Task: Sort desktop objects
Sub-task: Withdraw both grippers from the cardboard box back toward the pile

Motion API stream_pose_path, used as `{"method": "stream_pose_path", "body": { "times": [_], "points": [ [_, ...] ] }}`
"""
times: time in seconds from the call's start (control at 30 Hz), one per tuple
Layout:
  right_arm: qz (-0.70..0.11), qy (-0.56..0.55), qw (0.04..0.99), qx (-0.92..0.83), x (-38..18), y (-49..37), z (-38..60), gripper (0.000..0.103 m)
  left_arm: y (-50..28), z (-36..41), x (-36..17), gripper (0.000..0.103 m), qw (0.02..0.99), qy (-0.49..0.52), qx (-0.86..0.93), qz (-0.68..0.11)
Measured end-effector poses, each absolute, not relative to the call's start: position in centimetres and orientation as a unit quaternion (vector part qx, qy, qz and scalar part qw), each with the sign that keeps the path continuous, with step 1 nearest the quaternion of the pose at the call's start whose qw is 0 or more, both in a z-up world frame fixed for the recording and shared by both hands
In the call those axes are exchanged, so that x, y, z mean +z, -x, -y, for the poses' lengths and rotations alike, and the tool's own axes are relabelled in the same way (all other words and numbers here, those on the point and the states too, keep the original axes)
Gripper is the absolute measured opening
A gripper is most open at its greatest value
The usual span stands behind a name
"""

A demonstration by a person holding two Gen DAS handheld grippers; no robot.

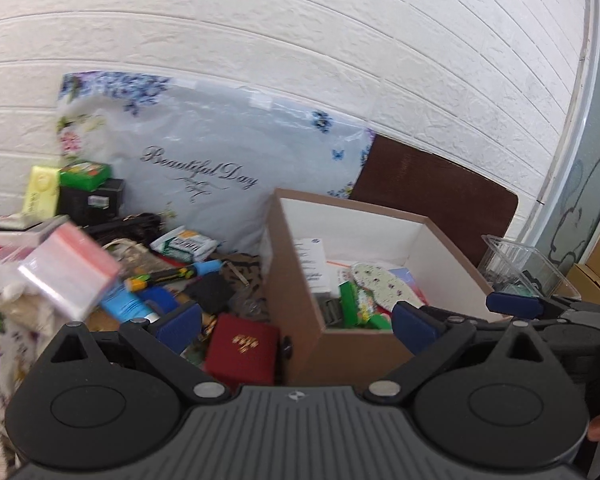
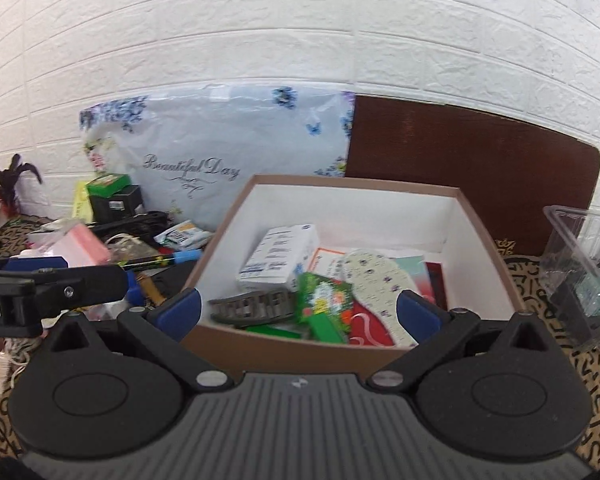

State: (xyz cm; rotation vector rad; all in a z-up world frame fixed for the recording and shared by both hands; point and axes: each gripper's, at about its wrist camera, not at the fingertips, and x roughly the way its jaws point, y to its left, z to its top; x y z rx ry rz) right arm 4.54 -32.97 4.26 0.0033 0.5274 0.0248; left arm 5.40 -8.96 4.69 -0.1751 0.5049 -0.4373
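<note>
Both my grippers hang empty with their blue-padded fingers spread wide: the left gripper (image 1: 296, 326) sits low centre of its view over the clutter, the right gripper (image 2: 298, 312) low centre of its own view at the near rim of the brown cardboard box with white inside walls (image 2: 452, 216). That box already holds a white printed carton (image 2: 278, 256), a green floral packet (image 2: 324, 300) and a flowered insole (image 2: 374, 280). What remains to sort lies left of the box on the patterned tabletop (image 2: 540, 292). Nearest my left fingers is the dark red square gift box with gold lettering (image 1: 242, 346), lying flat in the lower middle of the left view, just beside the cardboard wall. I judge it stiff and light, with a slightly grippy covering; I would pinch it across two opposite side walls, not by the lid, which might lift off. The blue plastic tube (image 1: 126, 304) further left looks smooth and squashy, best taken mid-body. The pink-edged stack of clear zip bags (image 1: 66, 276) at left is blurred; it is probably floppy and slippery, so a grip at its thick edge seems safest.
</note>
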Motion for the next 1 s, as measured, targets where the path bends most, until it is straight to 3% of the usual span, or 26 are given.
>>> {"method": "stream_pose_path", "body": {
  "times": [0.57,1.0],
  "points": [
    [-0.282,0.029,0.953,0.106,-0.6,-2.3,22.6,0.101,-0.2,-3.6,-0.5,0.103,0.937,0.178,-0.09,-0.288],
    [-0.307,0.07,0.919,0.236,-4.2,-3.8,15.1,0.101,-2.3,-9.9,-2.9,0.103,0.929,0.206,-0.025,-0.307]
  ]
}}
